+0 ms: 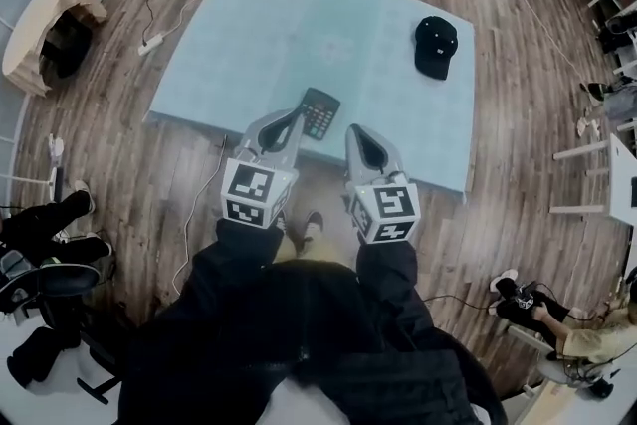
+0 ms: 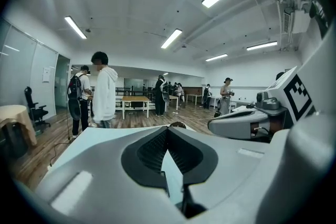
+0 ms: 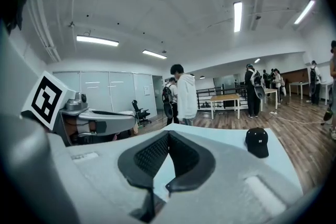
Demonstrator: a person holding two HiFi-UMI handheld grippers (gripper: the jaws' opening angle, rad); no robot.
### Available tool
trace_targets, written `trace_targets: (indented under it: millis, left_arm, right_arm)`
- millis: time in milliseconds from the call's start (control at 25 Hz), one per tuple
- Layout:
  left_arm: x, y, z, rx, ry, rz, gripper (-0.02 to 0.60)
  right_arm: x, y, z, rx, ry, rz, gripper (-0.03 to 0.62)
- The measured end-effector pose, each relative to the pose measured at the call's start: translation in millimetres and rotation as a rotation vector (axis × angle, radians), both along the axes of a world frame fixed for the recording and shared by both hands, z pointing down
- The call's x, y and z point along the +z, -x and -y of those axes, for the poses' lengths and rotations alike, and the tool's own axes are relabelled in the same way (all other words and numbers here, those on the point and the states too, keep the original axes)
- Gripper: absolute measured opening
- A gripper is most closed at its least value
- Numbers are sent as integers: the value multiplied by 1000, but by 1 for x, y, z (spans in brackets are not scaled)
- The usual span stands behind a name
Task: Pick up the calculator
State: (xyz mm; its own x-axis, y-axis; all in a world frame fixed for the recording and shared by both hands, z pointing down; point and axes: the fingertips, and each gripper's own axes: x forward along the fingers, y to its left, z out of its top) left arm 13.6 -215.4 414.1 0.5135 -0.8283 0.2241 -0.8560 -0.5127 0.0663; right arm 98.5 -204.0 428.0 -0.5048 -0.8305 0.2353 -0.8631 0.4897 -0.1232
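A dark calculator (image 1: pixel 319 112) lies flat on the light blue table (image 1: pixel 299 25), close to its near edge. My left gripper (image 1: pixel 296 117) is held just left of the calculator over the table edge. Its jaws meet at the tips with nothing between them (image 2: pixel 168 129). A little to the right of the calculator, my right gripper (image 1: pixel 355 131) is also shut and empty (image 3: pixel 169 134). Both point forward and slightly down across the table. In both gripper views the jaws hide the calculator.
A black cap (image 1: pixel 436 45) (image 3: pixel 258 142) lies on the table's far right. A person in a white hoodie (image 2: pixel 104 93) and others stand beyond the table. Cables and a power strip (image 1: pixel 150 44) lie on the wooden floor at left. Office chairs stand around.
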Motion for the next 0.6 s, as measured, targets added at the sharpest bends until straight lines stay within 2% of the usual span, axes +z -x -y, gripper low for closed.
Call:
trace_targets:
  millis: [280,600]
  left_arm:
    - [48,21,23,-2,103,-13,-3]
    - [121,35,35,-20,258,-19,-3]
  right_arm:
    - [44,13,17,22,104,-17,-3]
    - [107,25,34,23,230,-42,-3]
